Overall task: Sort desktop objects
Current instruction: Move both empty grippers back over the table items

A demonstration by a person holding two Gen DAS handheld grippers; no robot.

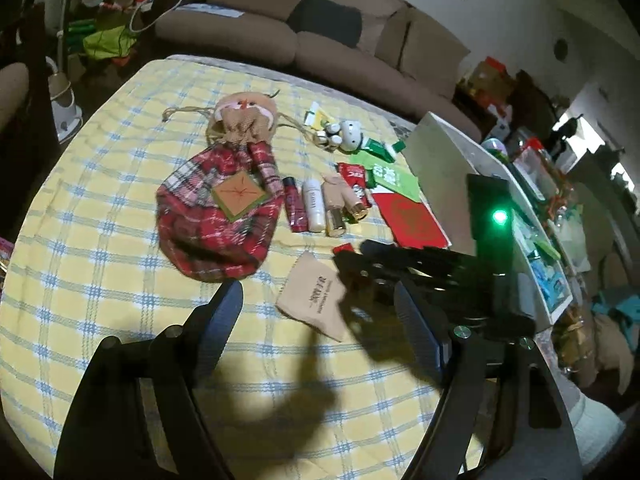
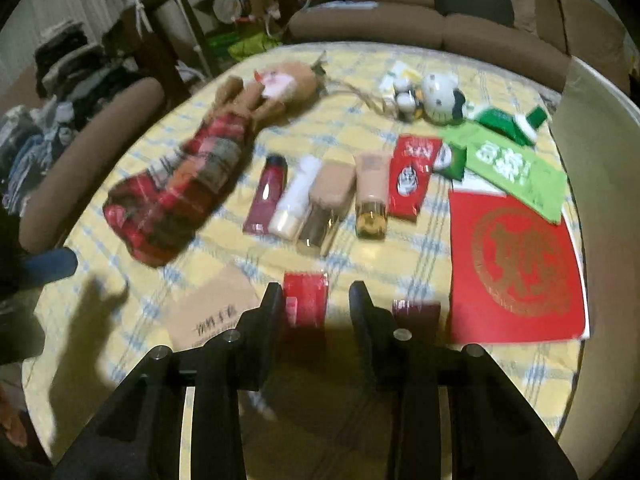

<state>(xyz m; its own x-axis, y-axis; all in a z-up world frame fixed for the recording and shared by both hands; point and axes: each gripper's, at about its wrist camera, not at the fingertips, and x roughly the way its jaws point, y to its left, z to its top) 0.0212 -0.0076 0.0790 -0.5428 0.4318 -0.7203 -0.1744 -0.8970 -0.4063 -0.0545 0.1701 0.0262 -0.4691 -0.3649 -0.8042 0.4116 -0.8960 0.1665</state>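
Note:
My right gripper [image 2: 316, 300] hovers low over the checked tablecloth [image 2: 400, 380]. Its jaws stand apart around a small red packet [image 2: 306, 296]; the left finger is near the packet and a gap shows at the right finger. A dark red item [image 2: 416, 312] lies just right of it. A tan paper sachet [image 1: 316, 296] lies ahead of my left gripper [image 1: 320, 320], which is open and holds nothing. Farther back are a plaid drawstring doll bag [image 1: 216, 216], a row of cosmetic tubes [image 2: 320, 200], a large red envelope [image 2: 516, 264] and a green packet [image 2: 516, 172].
A white cat figurine [image 2: 438, 96] and small sachets sit at the back of the table. A white box [image 1: 440, 152] stands along the right edge. A brown sofa [image 1: 320, 40] runs behind the table. The right gripper's body [image 1: 400, 264] crosses close to my left gripper.

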